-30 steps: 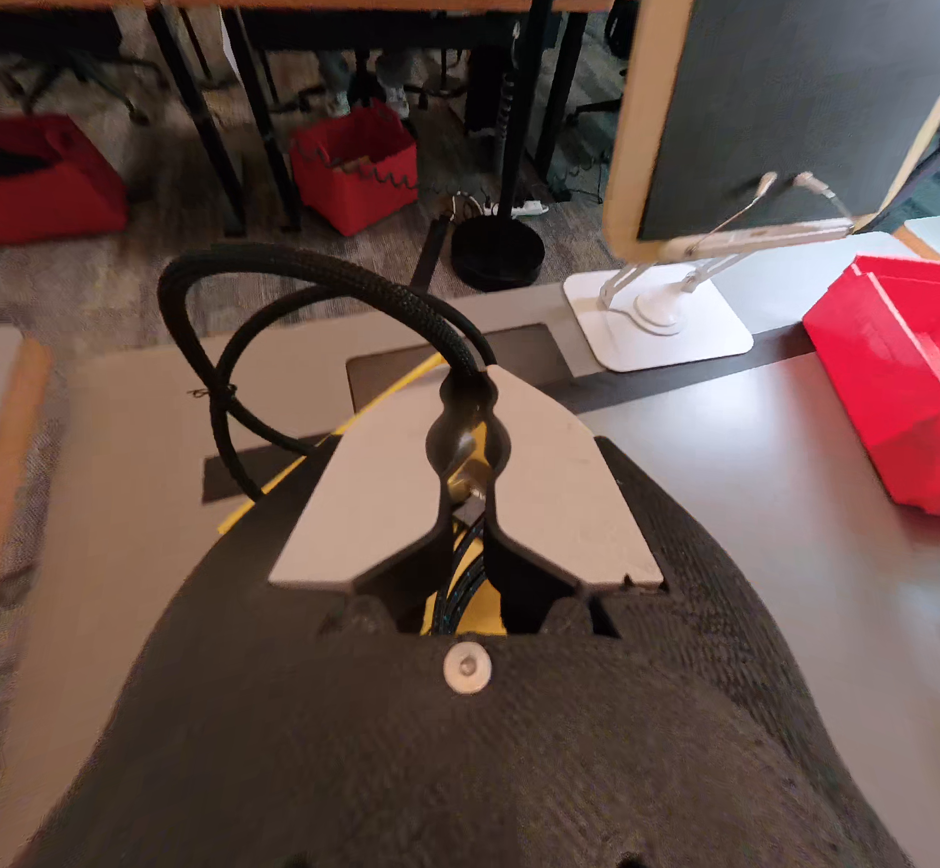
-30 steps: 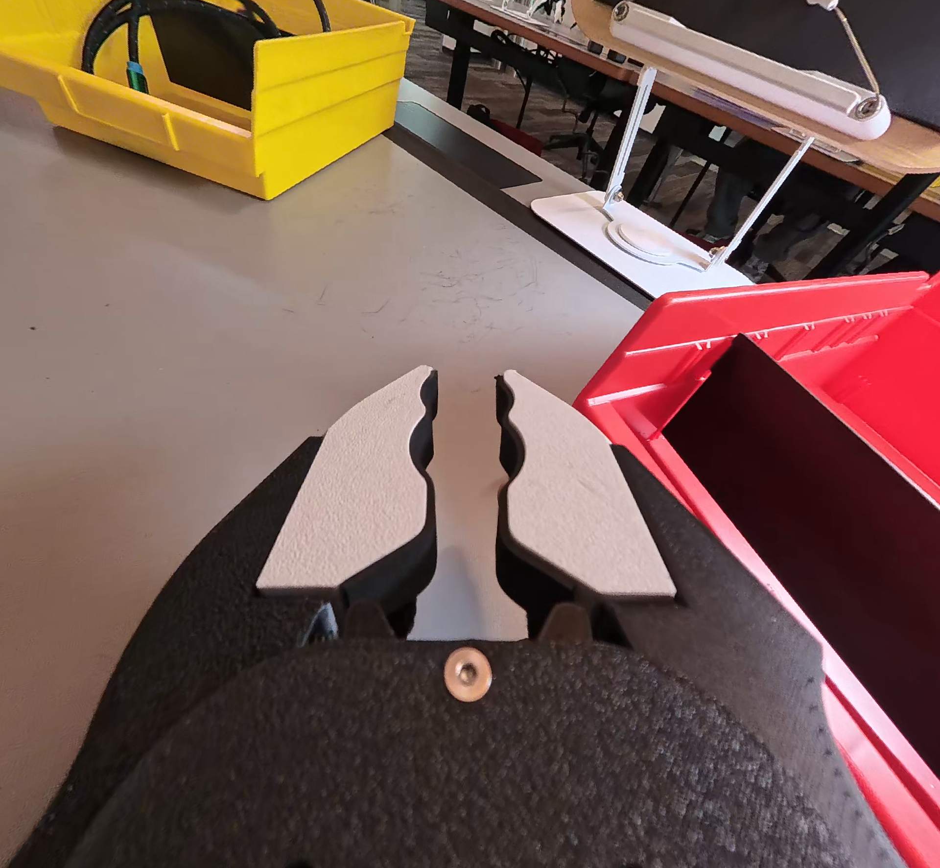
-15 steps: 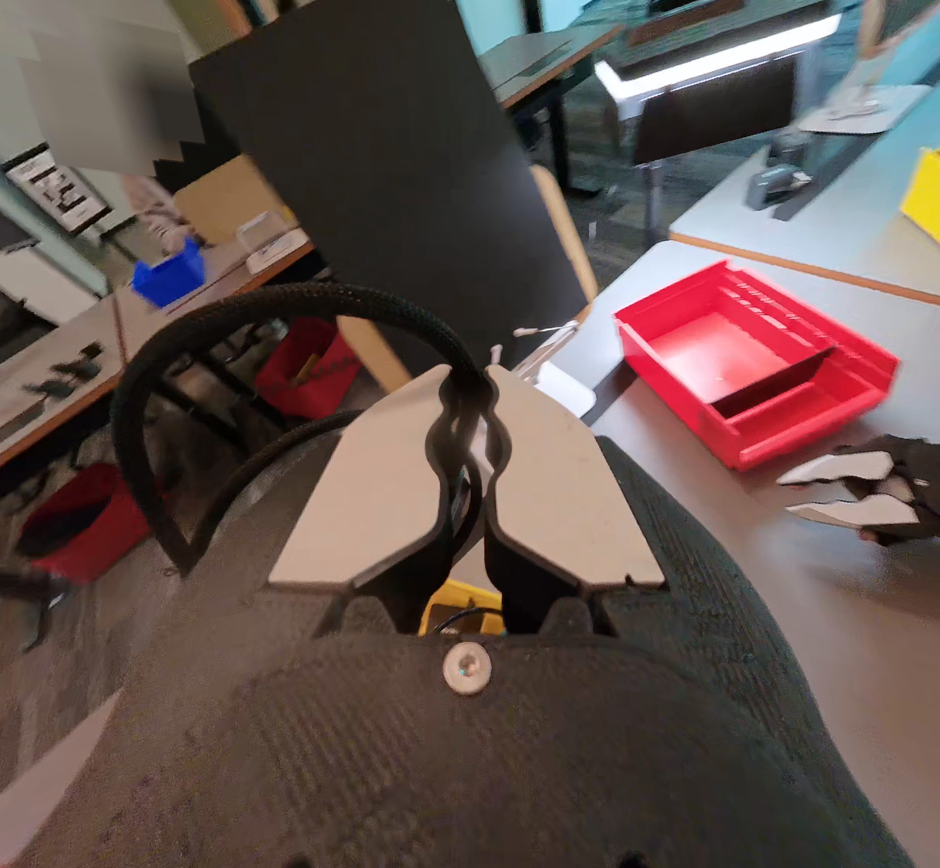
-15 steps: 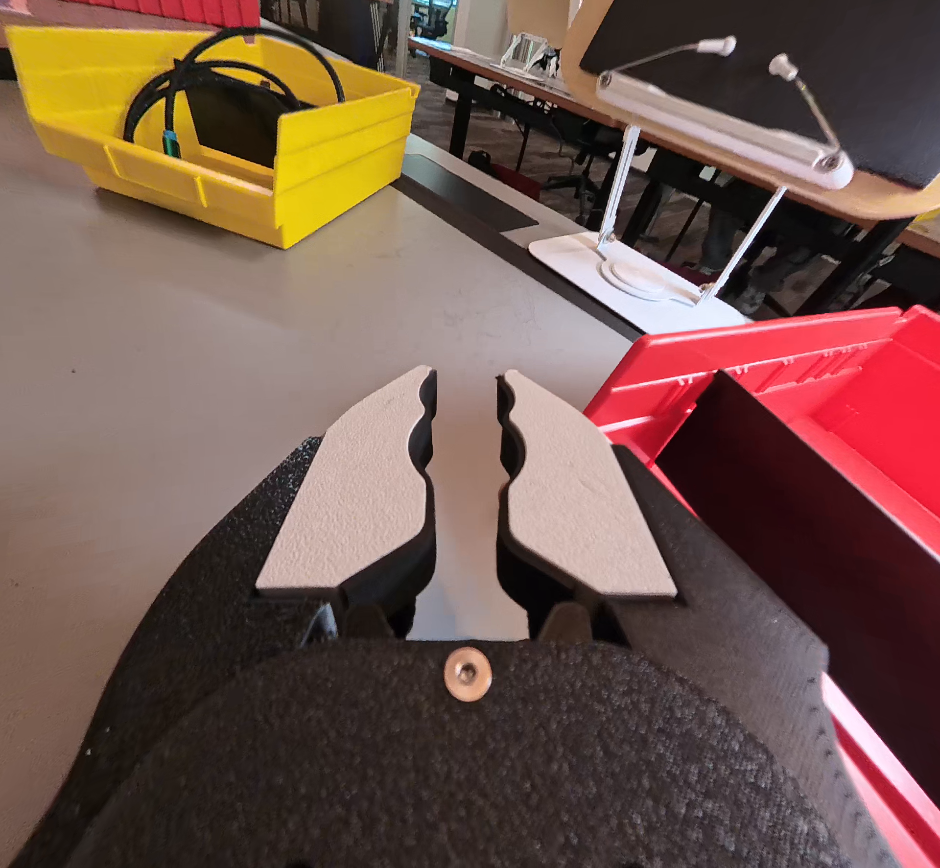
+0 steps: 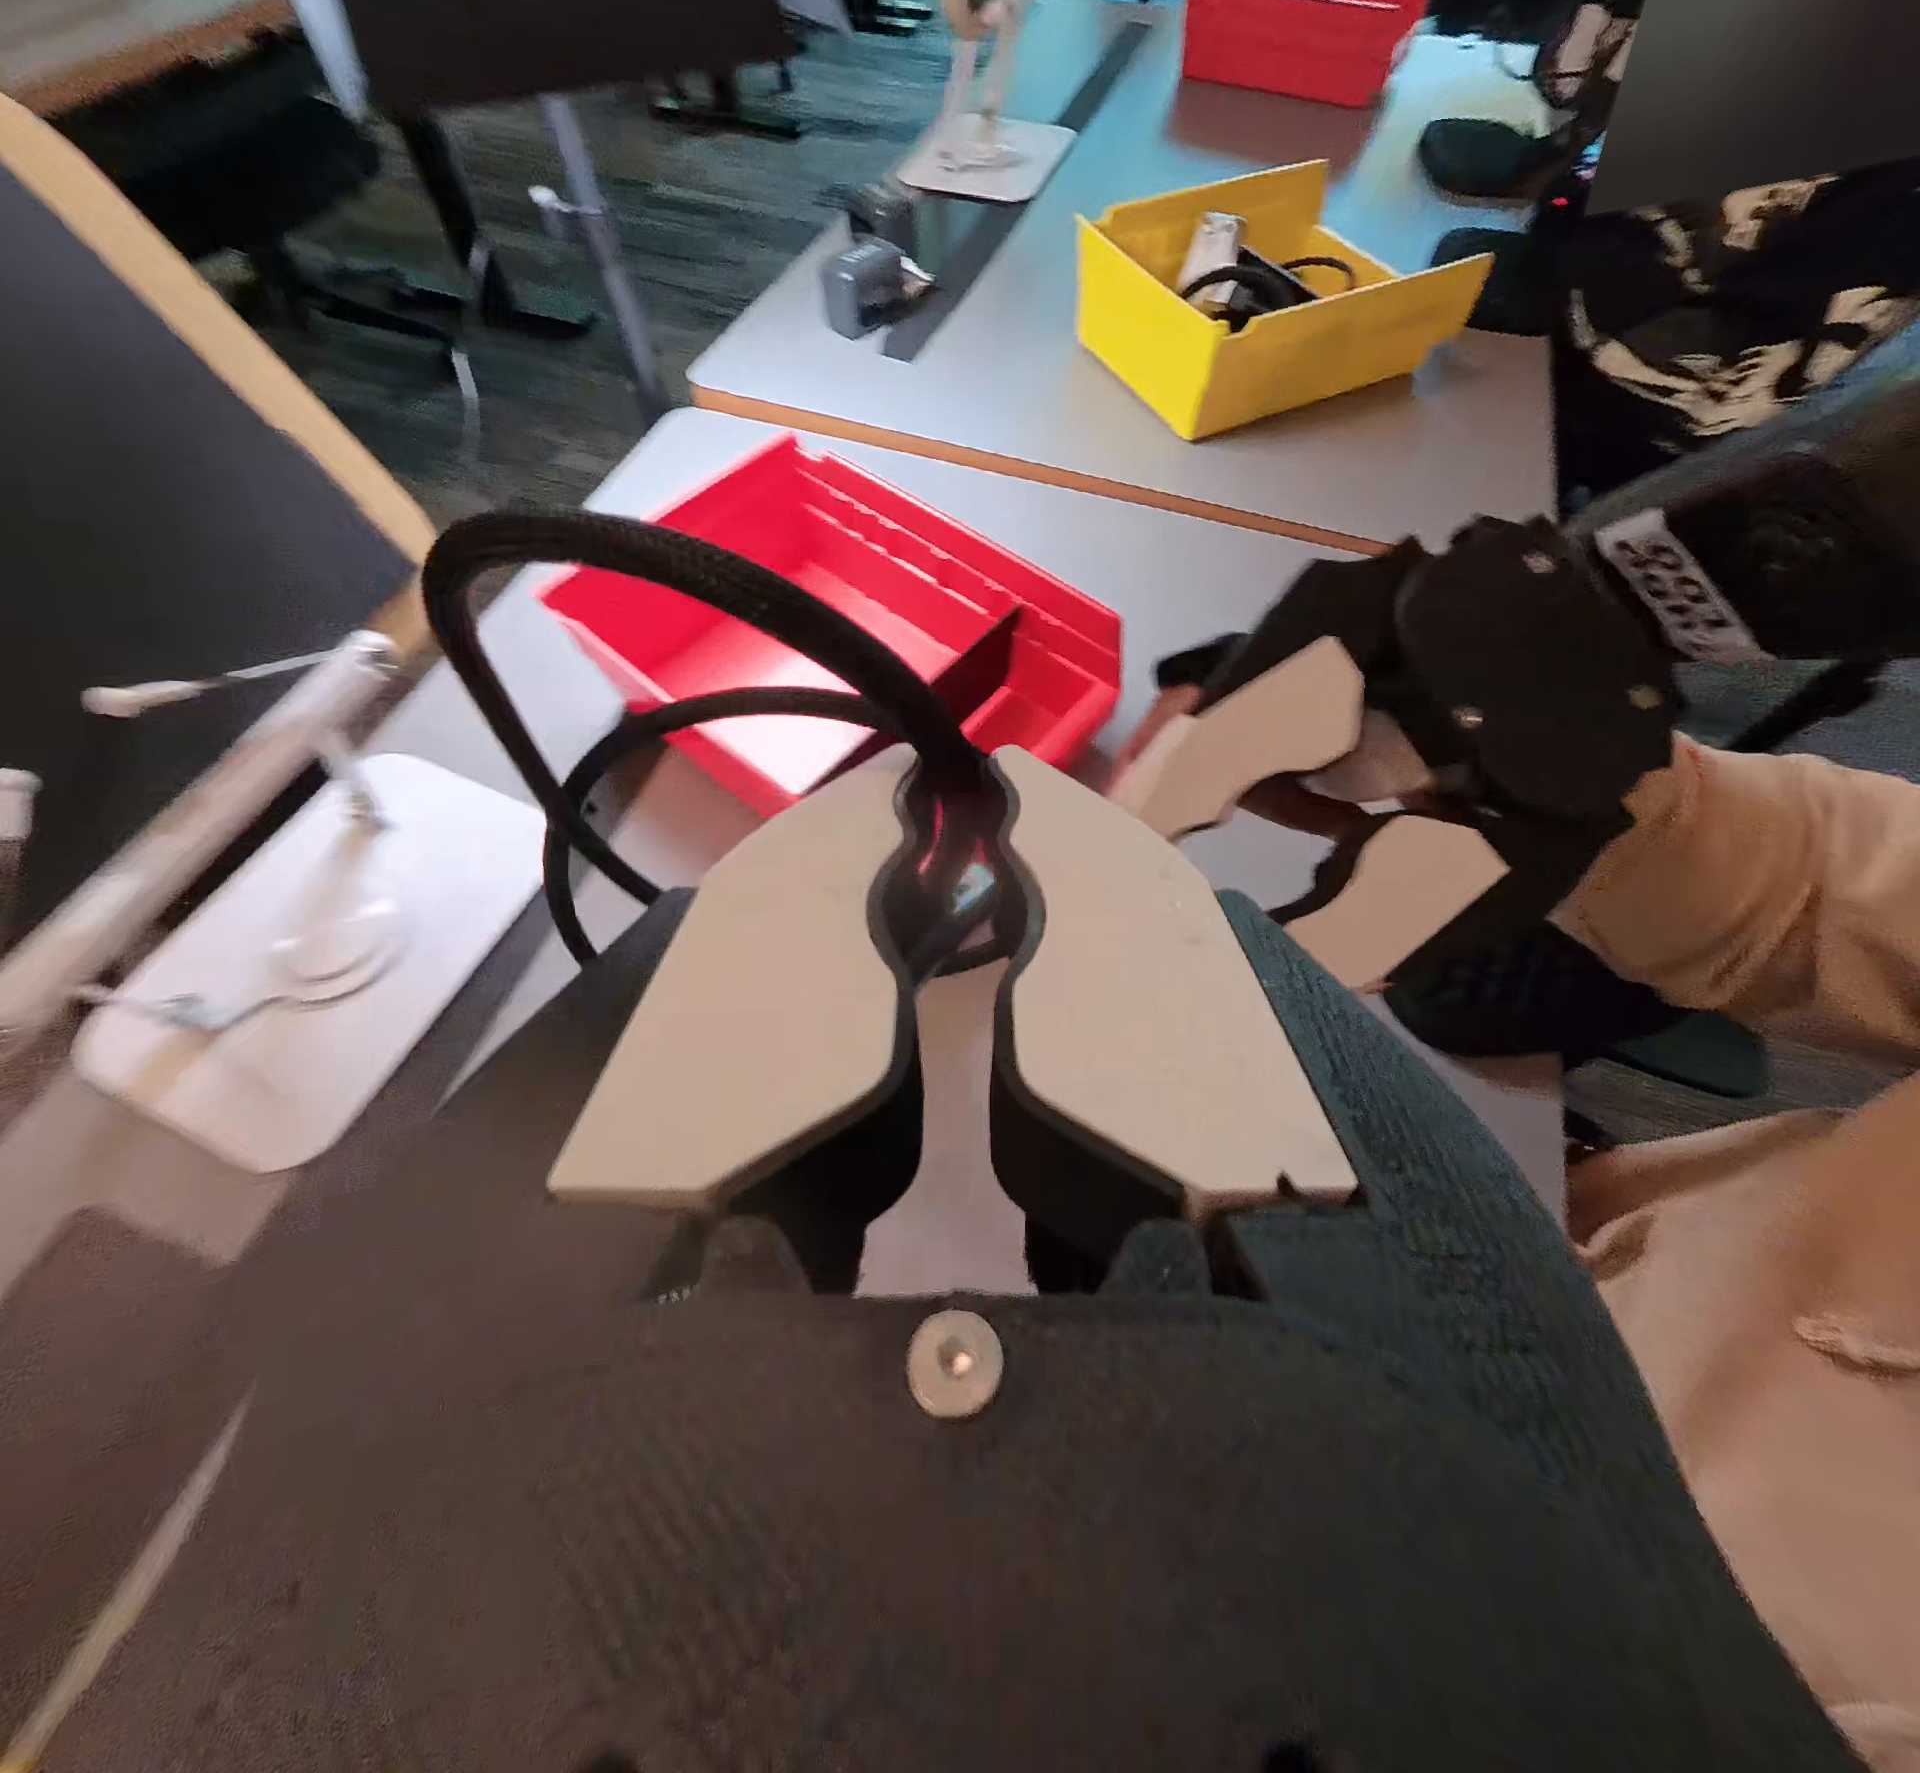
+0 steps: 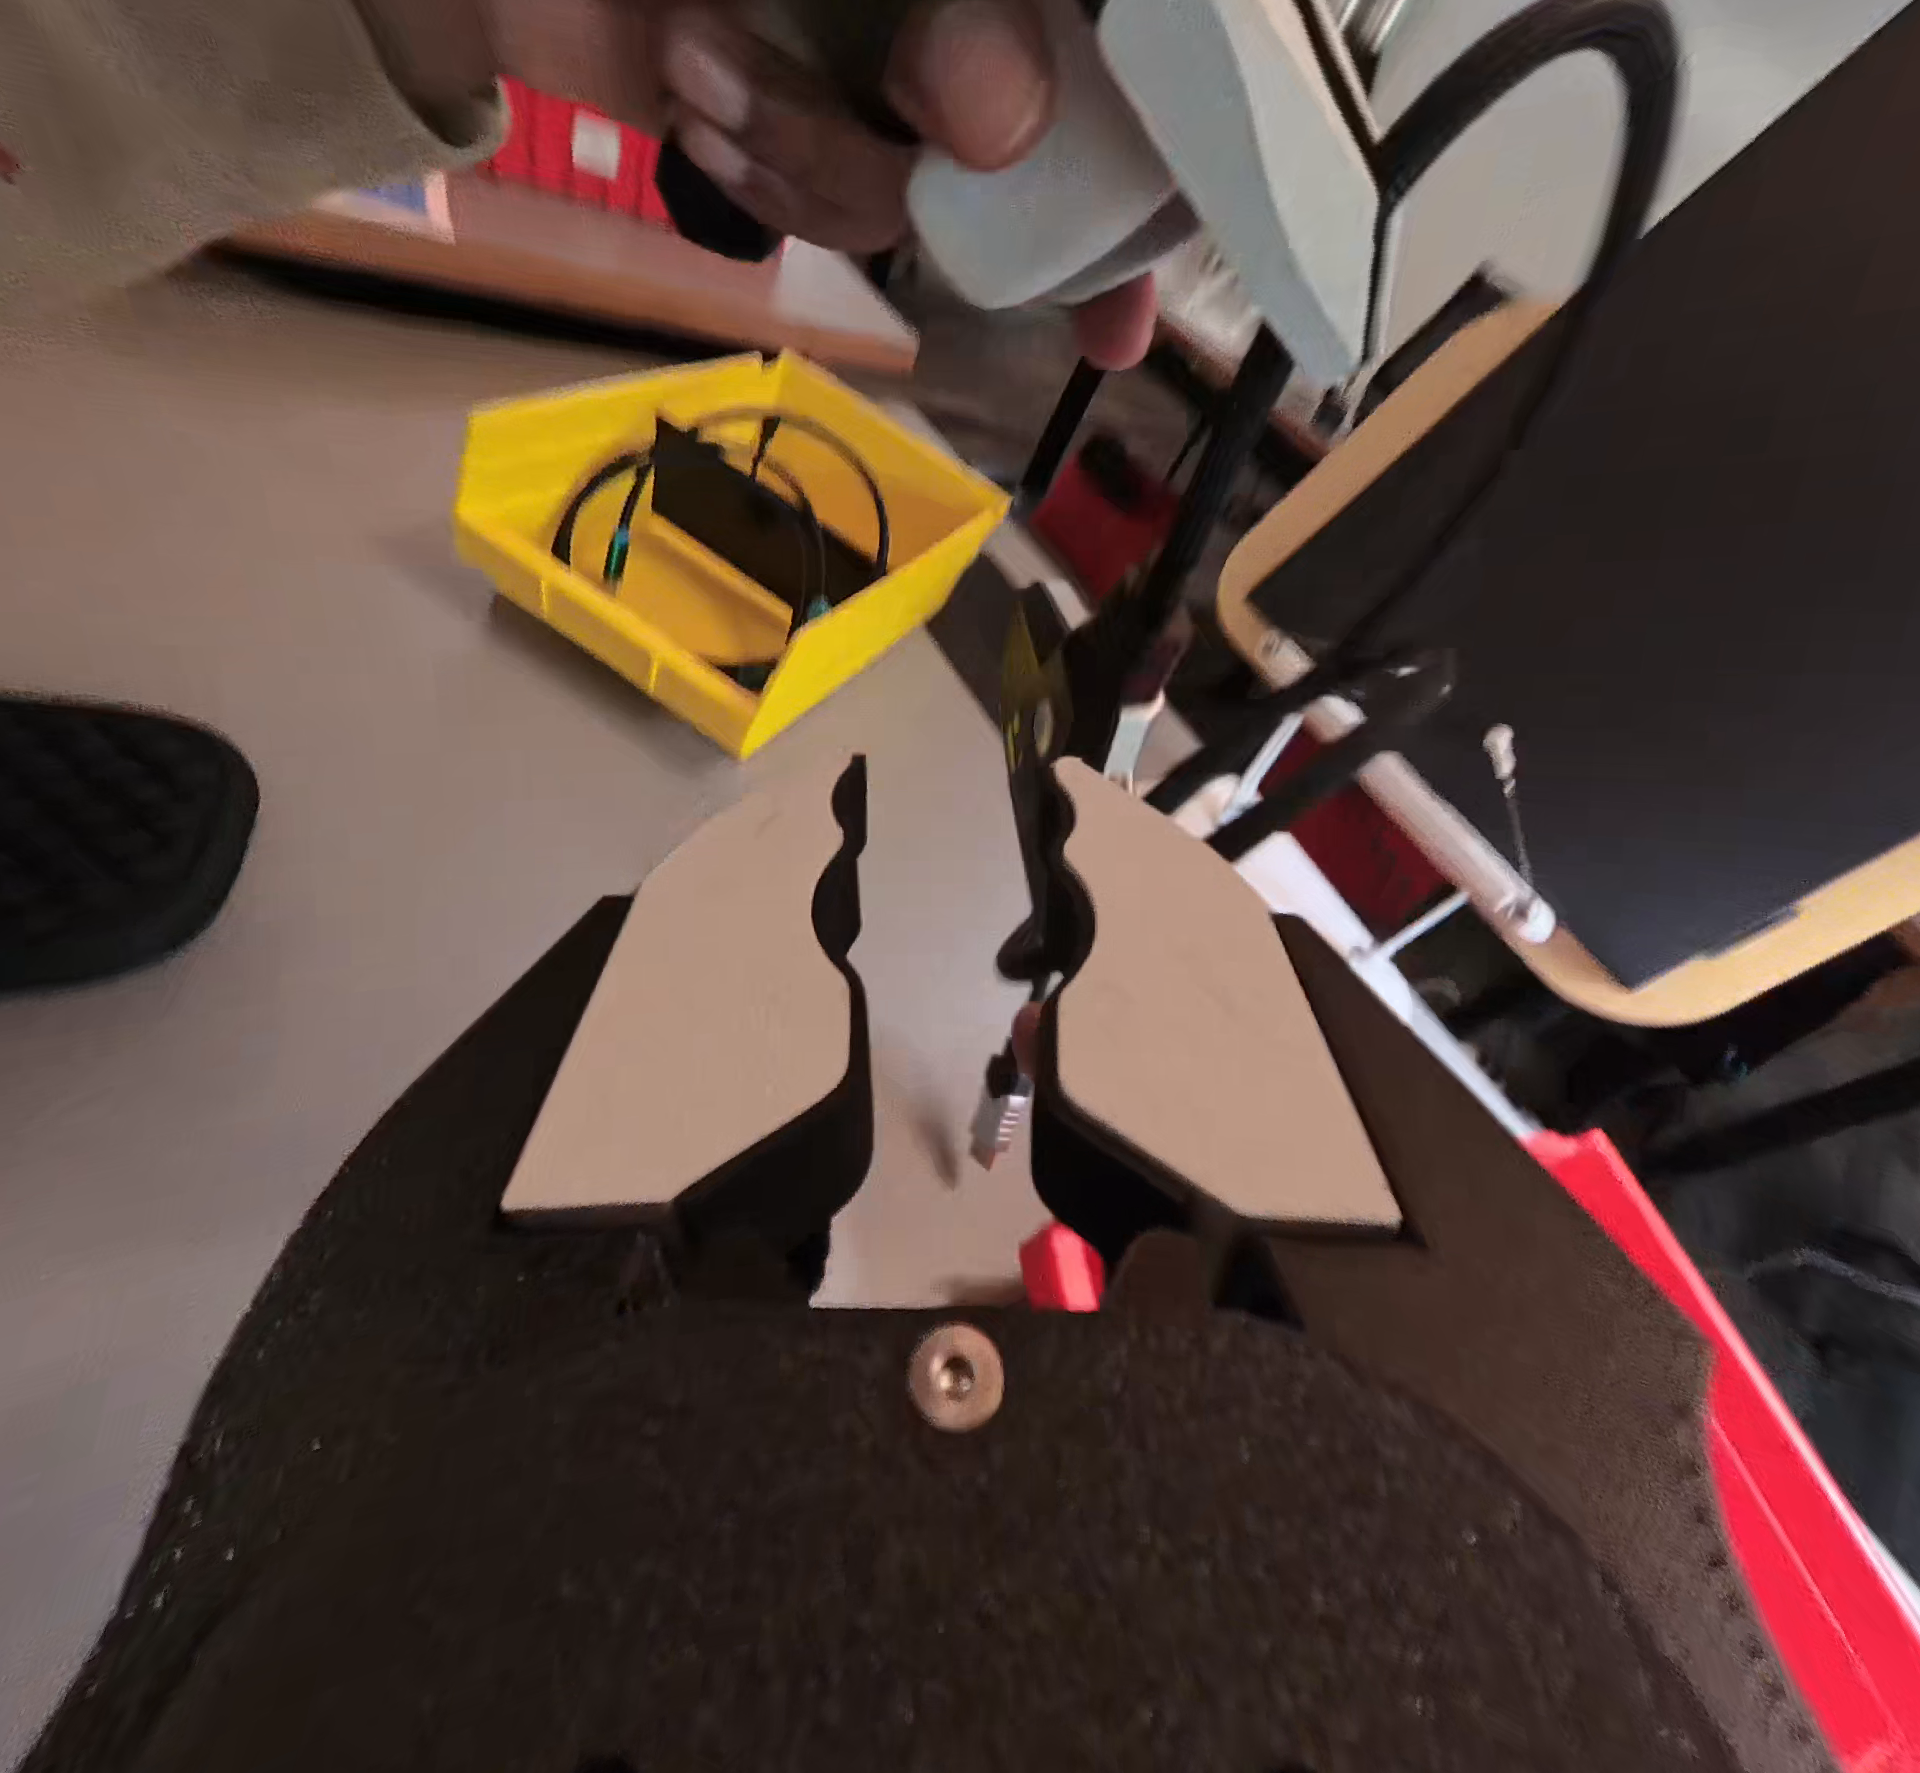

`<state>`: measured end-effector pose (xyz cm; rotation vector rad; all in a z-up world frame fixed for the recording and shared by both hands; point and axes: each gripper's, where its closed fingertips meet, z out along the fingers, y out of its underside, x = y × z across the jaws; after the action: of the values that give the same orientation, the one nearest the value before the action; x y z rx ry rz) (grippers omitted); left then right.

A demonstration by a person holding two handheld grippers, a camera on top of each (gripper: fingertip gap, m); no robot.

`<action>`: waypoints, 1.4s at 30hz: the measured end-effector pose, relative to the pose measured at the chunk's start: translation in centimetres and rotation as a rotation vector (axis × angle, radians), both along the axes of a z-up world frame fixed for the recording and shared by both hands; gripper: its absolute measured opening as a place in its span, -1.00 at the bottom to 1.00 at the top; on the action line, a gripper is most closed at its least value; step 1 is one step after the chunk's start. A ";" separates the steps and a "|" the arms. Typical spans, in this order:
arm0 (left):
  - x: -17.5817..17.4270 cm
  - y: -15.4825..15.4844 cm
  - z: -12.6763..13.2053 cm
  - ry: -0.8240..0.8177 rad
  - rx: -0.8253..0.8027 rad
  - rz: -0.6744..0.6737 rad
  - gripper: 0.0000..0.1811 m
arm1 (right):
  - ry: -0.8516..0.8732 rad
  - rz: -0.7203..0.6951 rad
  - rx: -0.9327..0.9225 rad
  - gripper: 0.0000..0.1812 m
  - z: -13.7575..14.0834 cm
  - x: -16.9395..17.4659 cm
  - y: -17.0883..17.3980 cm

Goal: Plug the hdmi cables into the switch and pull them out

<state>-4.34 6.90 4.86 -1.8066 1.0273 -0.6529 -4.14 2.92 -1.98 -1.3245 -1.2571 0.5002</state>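
Note:
My left gripper is shut on a black braided HDMI cable, held up in the air; its loop arcs out to the left over the red bin. My right gripper is open just right of it, held by a hand in a beige sleeve. In the right wrist view the right gripper is open and the cable's free end hangs between its fingers, along the right one, silver plug pointing down. The left gripper's fingers show above. I cannot make out the switch.
A yellow bin with more black cables sits on the grey table behind. The red bin's wall runs along the right. A white stand base and a black board stand at the table's edge. Another yellow bin is on the neighbouring table. My hands' fingertips stand some 8 cm from each other.
My left gripper has swung right with the cable, from over the yellow bin to the red bin and the right gripper. The right gripper opened wider; the cable end now hangs between its fingers.

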 end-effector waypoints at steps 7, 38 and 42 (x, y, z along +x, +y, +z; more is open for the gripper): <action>3.0 -1.8 -6.0 -0.061 -0.073 -0.101 -0.92 | -0.319 -0.100 -0.044 -0.53 -8.1 1.2 4.4; 0.7 -2.6 -9.3 -0.470 -0.109 -0.226 -0.77 | 0.593 0.556 -0.603 -0.75 -3.4 -0.7 1.1; 0.2 -2.2 -10.2 -0.405 -0.106 -0.206 -0.76 | 0.537 0.499 -0.598 -0.70 -4.6 -1.1 1.8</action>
<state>-4.11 4.74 -5.36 -1.5775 0.9184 -1.1648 -5.21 4.69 -6.58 -1.2113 -0.9991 1.5702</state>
